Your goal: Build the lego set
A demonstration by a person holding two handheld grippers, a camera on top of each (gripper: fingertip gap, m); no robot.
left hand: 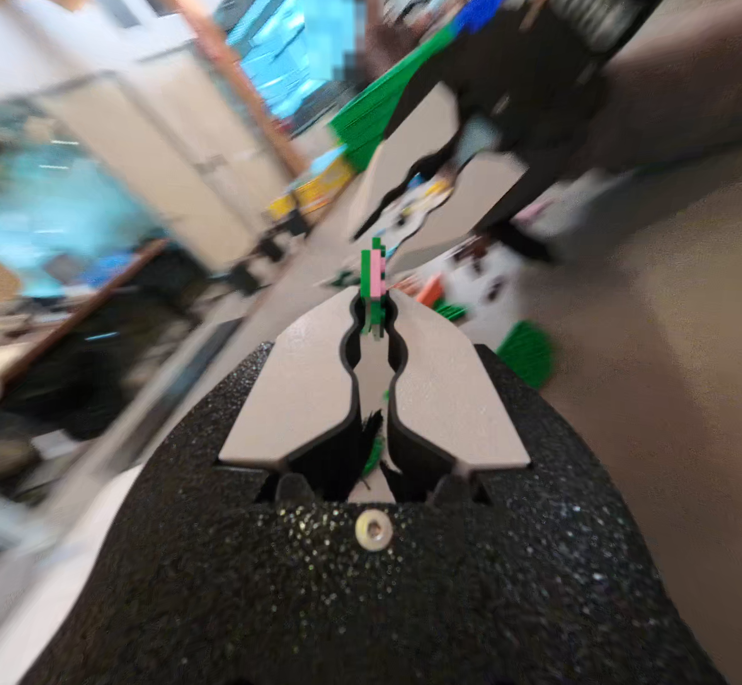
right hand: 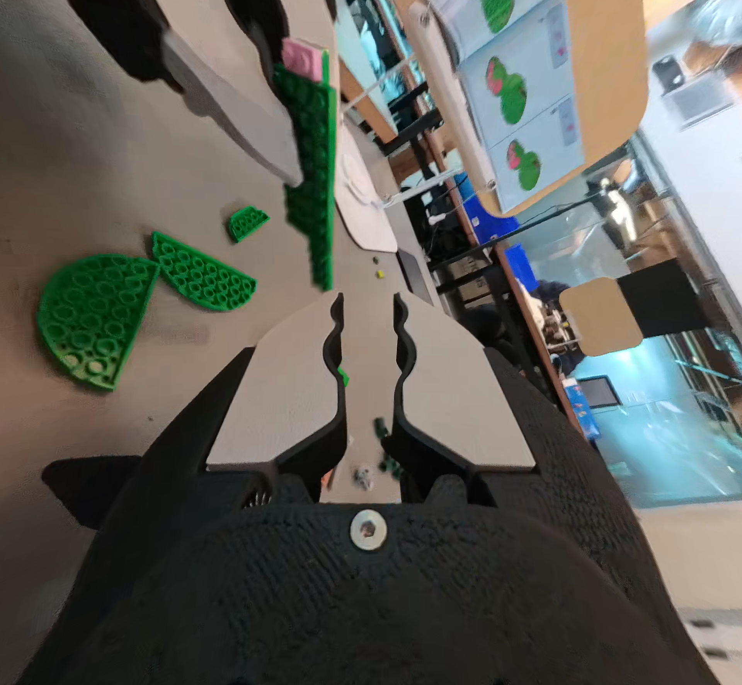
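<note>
Now your left gripper (left hand: pixel 373 300) pinches the green plate (right hand: pixel 317 167) with a pink brick (right hand: pixel 301 59), upper middle. Your right gripper (right hand: pixel 367 300) gapes, holding nothing. Next, pick a green half-round (right hand: pixel 204 272), left.

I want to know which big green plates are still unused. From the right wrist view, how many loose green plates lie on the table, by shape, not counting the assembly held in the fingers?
Large wedge-shaped green plate: 1
Half-round green plate: 1
Small green plate: 1
Total: 3 loose green plates. Tiny bits nearer the right gripper are too small to sort.
</note>
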